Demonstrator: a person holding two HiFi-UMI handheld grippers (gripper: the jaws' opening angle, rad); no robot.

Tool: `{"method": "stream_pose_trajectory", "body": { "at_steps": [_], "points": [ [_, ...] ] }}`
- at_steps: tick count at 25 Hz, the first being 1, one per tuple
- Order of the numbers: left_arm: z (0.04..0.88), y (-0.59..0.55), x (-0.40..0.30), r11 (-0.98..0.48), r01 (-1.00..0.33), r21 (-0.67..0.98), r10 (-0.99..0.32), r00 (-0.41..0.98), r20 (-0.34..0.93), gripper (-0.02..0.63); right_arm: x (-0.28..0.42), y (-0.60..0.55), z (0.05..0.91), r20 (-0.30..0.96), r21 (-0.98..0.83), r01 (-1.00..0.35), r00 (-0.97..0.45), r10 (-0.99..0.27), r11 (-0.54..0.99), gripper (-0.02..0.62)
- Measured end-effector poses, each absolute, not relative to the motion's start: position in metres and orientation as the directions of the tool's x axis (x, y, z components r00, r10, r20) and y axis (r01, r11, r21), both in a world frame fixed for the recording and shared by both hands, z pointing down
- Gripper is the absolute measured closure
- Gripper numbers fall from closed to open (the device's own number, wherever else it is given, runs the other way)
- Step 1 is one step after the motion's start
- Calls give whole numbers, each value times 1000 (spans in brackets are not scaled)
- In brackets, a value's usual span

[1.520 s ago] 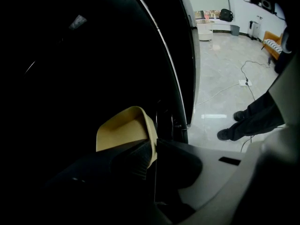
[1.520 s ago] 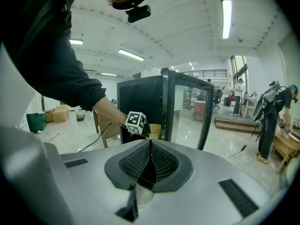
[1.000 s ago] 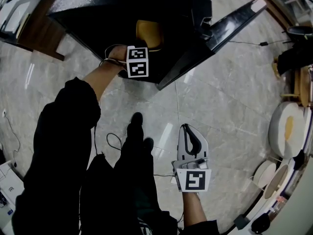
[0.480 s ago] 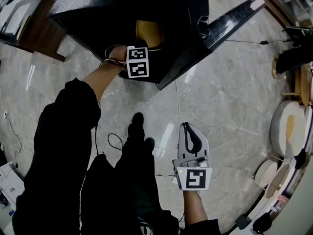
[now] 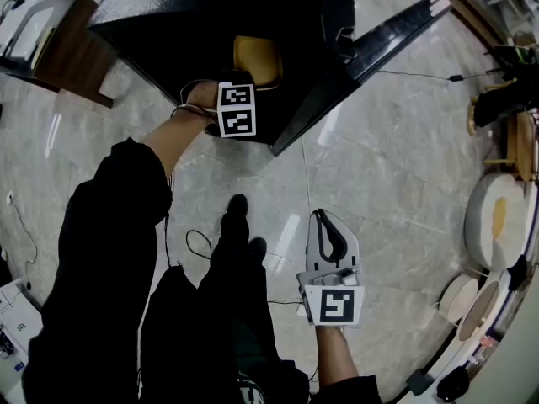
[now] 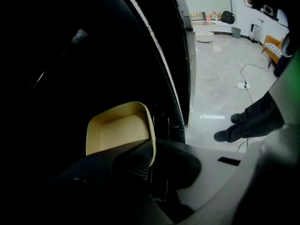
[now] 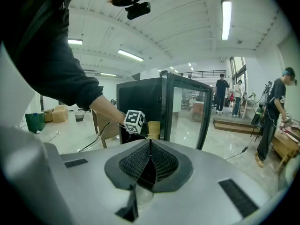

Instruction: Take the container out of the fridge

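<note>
left hand-held gripper [image 6: 151, 154] clamped on the tan container [image 6: 119, 128] rim, container apparently inside the open fridge [image 5: 210, 7] at 12 o'clock, pull-out not yet done; right hand-held gripper [image 7: 150, 161] closed, empty.

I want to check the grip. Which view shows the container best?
The left gripper view: the container is near, its hollow inside plain, and the left gripper has its jaws shut on the rim. The head view shows part of it in the fridge; the right gripper view shows it small and far.
</note>
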State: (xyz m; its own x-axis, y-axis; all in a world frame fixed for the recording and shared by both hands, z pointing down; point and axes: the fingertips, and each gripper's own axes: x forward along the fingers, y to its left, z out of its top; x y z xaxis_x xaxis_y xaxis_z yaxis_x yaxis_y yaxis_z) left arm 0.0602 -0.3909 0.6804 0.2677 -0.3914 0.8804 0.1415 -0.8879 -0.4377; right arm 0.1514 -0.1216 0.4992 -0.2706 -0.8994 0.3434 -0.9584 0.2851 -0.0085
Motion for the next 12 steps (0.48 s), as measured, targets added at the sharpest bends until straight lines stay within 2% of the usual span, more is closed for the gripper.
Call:
{"method": "stream_pose_trajectory", "body": {
  "at_steps": [12],
  "points": [
    [670, -367, 40, -895, 128, -427, -387, 253, 887, 577, 144, -111, 493, 361, 14, -954, -275, -891, 300, 558]
  ]
}}
